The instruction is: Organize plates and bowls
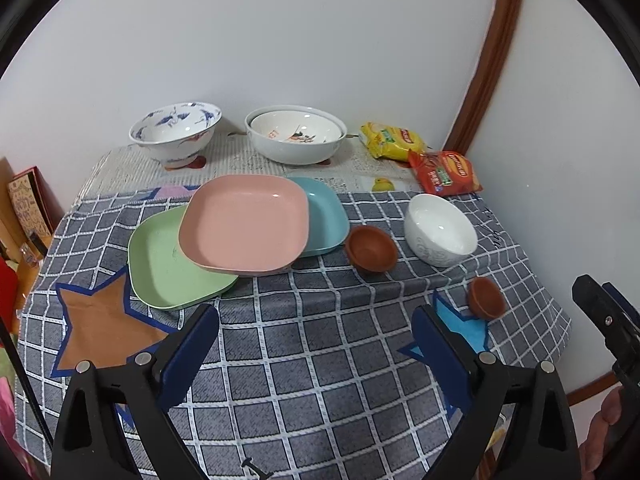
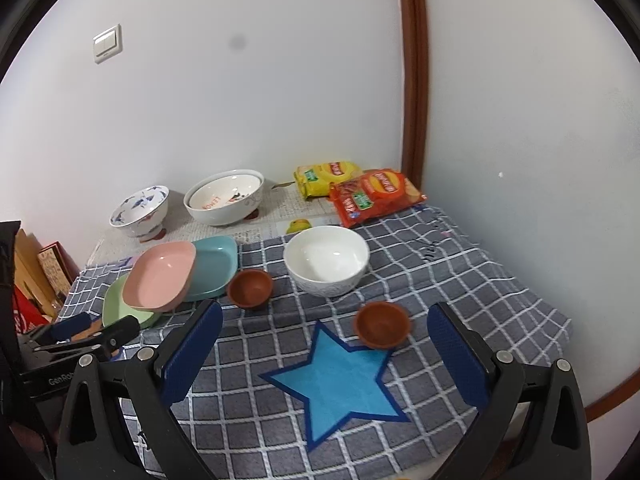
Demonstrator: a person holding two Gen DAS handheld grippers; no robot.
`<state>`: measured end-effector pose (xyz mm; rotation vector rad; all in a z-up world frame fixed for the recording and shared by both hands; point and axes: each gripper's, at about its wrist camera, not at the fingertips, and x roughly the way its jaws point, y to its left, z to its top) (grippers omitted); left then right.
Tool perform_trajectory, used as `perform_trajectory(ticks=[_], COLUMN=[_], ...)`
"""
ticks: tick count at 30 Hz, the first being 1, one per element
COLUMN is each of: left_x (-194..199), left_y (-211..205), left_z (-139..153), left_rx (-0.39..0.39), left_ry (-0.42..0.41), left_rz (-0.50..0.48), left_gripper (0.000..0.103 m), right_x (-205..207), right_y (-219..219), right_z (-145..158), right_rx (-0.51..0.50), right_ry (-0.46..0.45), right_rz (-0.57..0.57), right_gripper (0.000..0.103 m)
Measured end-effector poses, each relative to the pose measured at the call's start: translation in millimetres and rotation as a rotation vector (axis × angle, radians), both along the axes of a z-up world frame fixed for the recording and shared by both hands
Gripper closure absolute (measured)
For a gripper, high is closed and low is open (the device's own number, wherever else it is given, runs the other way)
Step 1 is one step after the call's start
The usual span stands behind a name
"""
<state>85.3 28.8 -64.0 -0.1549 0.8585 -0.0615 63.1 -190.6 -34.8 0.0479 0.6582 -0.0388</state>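
A pink plate [image 1: 244, 222] lies overlapping a green plate [image 1: 168, 268] and a teal plate [image 1: 326, 216] on the checked cloth. A small brown bowl [image 1: 371, 248] and a white bowl [image 1: 440, 234] stand to their right. A second brown bowl [image 2: 382, 324] sits near the blue star. At the back stand a blue-patterned bowl [image 1: 176, 134] and a large white bowl [image 1: 296, 140] with a smaller one nested in it. My left gripper [image 1: 316, 344] is open and empty in front of the plates. My right gripper [image 2: 326, 344] is open and empty, just short of the second brown bowl.
Yellow [image 1: 390, 140] and red [image 1: 444, 172] snack bags lie at the back right corner by the wall. The table's right edge [image 1: 560, 320] drops off close to the second brown bowl. Boxes [image 1: 28, 200] stand off the table's left side.
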Motion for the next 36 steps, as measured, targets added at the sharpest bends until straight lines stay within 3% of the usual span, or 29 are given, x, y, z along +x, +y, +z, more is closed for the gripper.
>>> perform_trajectory(ticks=[8, 16, 27, 31, 36], left_x=[20, 45, 85, 97, 104], left_y=[15, 39, 64, 78, 96], left_z=[-12, -13, -13, -21, -31], left_rx=[0.047, 0.053, 0.080, 0.064, 0.073], left_ry=[0.020, 0.021, 0.009, 0.032, 0.033], left_rz=[0.033, 0.068, 0.025, 0.035, 0.050], left_gripper=[0.006, 0.006, 0.008, 0.011, 0.014], right_x=[36, 67, 101, 114, 127], right_y=[22, 33, 70, 92, 110], right_z=[-24, -33, -37, -39, -51], right_rx=[-0.122, -0.044, 0.037, 0.032, 0.011], right_ry=[0.053, 0.077, 0.106, 0.110, 0.108], right_rz=[-0.033, -0.023, 0.083, 0.116, 0.115], right_gripper=[0.003, 0.003, 0.011, 0.018, 0.018])
